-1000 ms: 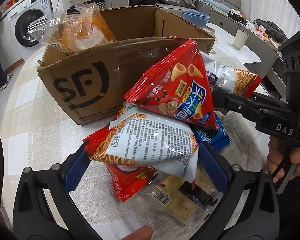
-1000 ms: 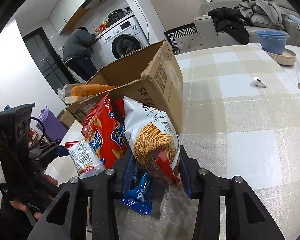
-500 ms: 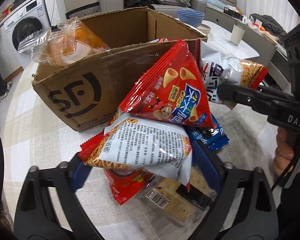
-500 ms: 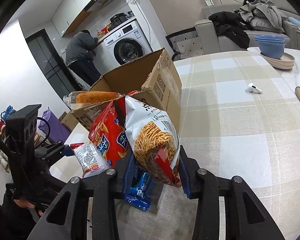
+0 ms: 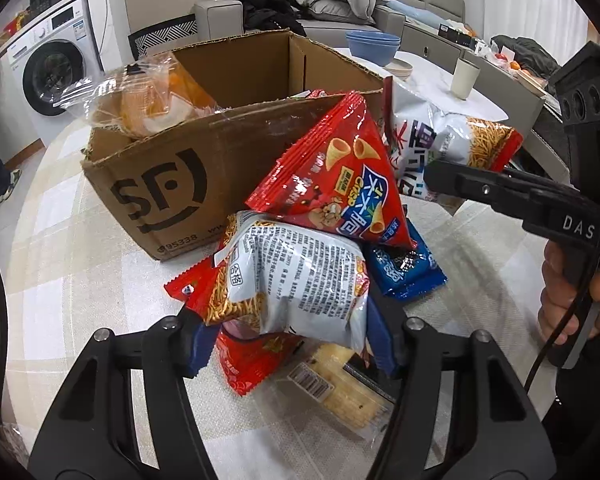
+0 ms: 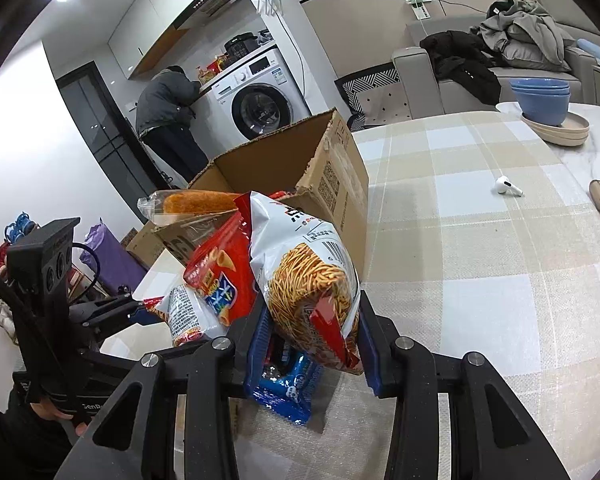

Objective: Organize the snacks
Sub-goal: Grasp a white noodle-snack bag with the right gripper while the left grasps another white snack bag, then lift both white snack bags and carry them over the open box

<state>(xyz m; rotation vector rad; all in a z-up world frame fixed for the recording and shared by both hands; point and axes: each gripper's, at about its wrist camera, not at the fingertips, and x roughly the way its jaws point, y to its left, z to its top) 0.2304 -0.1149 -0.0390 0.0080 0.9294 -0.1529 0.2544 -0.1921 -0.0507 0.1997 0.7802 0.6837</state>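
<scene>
Through my left wrist camera, my left claw (image 5: pixel 288 344) is closed on a white noodle-snack bag (image 5: pixel 300 280), its blue pads pressing the bag's two sides and holding it clear of the bench (image 5: pixel 60 280). Below it lie a small red packet (image 5: pixel 256 360) and a clear cracker pack (image 5: pixel 340 384). A red corn-cone bag (image 5: pixel 336 180) leans against the cardboard box (image 5: pixel 172 184), with a blue packet (image 5: pixel 404 268) partly under it. A clear bag of orange snacks (image 5: pixel 148 100) rests on the box's rim. To the right, my right claw's arm holds a second white noodle bag (image 5: pixel 448 140) (only its side shows here).

Through my right wrist camera, my right claw (image 6: pixel 312 344) is clamped on that second noodle bag (image 6: pixel 308 280), pads tight on both sides, bag upright and just beside the box (image 6: pixel 332 184). The blue packet (image 6: pixel 288 388) lies under it on the checked cloth. The corn-cone bag (image 6: pixel 220 276) stands just left, and beyond it my left claw (image 6: pixel 140 312) grips its own noodle bag (image 6: pixel 188 316). An earbud (image 6: pixel 506 186) lies well apart on the cloth.
</scene>
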